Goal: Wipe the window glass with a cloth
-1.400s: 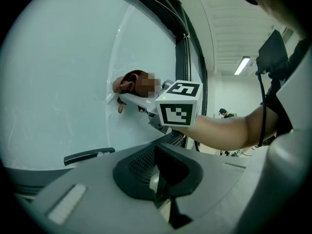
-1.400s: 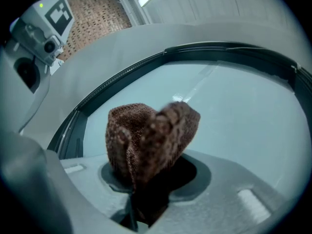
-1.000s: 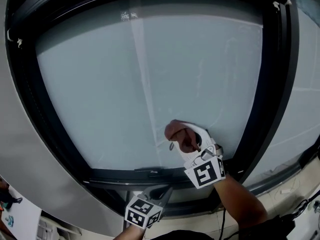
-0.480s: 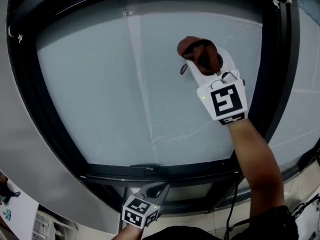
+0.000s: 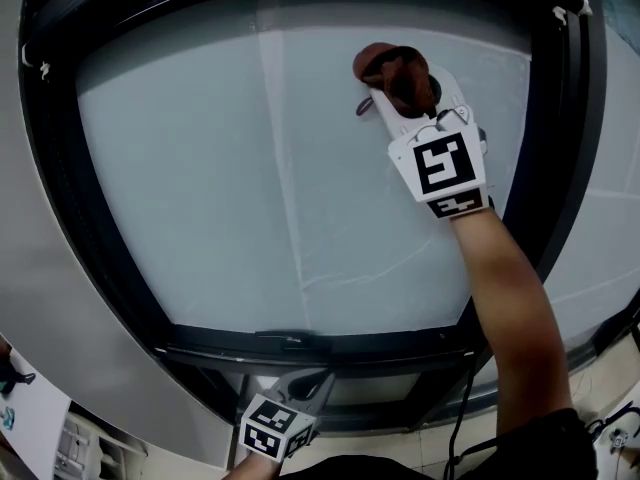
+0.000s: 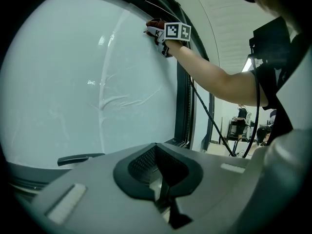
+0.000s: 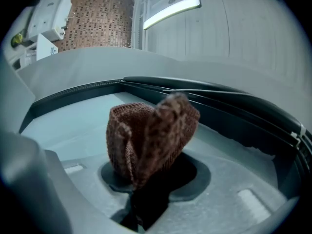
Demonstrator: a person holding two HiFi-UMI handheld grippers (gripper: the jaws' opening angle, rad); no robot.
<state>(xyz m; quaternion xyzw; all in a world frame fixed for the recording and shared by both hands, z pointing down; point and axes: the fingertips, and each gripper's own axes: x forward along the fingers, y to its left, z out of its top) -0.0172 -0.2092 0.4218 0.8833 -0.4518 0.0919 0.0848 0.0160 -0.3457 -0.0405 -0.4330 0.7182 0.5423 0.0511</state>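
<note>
The window glass [image 5: 220,168] is a large pale pane in a black frame [image 5: 560,168], with faint streaks down its middle. My right gripper [image 5: 402,90] is raised to the upper part of the pane and is shut on a bunched reddish-brown cloth [image 5: 392,70] that presses against the glass. In the right gripper view the cloth [image 7: 148,138] stands out from the shut jaws, with the frame's top edge just beyond. My left gripper [image 5: 305,386] hangs low below the sill, shut and holding nothing. From the left gripper view the cloth [image 6: 155,23] shows high on the glass [image 6: 58,82].
A black window handle [image 5: 290,340] lies along the bottom rail. Dark cables [image 5: 462,418] trail down by the right arm. A grey wall [image 5: 40,298] borders the frame on the left. In the left gripper view, chairs and a person [image 6: 241,123] are far off behind.
My right gripper has swept the cloth from the lower middle of the pane up to its top part, rising only slightly in the last half second. The left gripper has stayed put.
</note>
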